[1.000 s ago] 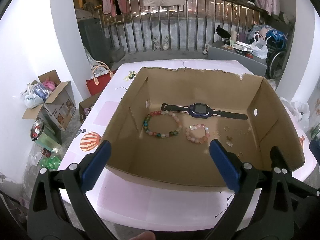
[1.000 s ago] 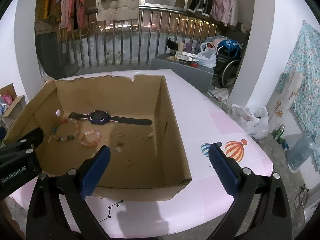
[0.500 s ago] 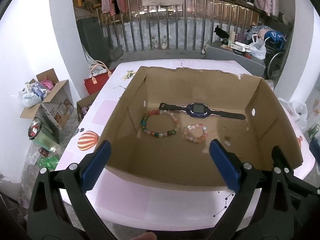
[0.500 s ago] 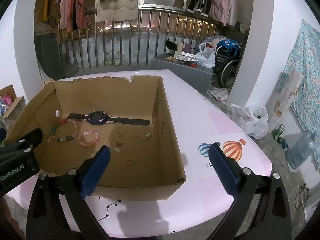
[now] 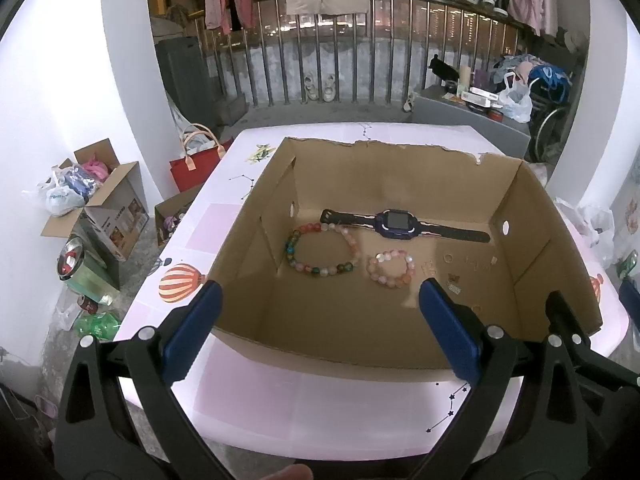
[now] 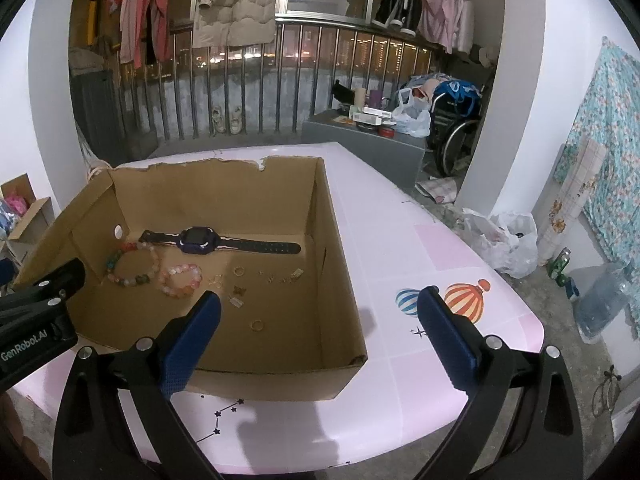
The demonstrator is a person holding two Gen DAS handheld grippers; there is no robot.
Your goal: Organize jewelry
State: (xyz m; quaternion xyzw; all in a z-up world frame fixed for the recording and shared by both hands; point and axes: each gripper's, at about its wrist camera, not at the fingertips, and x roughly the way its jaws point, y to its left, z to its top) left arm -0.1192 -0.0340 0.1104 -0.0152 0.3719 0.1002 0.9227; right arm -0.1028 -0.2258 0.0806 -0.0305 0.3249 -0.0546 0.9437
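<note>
The cardboard box sits open-topped on the pink table, and it serves as the reference for all positions below.

The left gripper hovers at the near wall of the box, jaws spread wide and holding nothing. The right gripper hovers over the near right corner of the box, jaws likewise spread wide and holding nothing; its left finger lies over the box interior and its right finger over the table outside the box.

Contents on the box floor:
- 1 watch with a dark strap lies flat along the far wall.
- 1 large bead bracelet, multicoloured, lies in the far left area, with its far edge touching the watch strap.
- 1 small bead bracelet, pink and orange, lies just right of the large bracelet, nearer than the watch.
- 1 gold ring lies toward the near wall, right of centre.
- Several small items lie scattered right of the small bracelet; these are too small to identify individually.

A hot-air balloon print marks the table right of the box.
</note>
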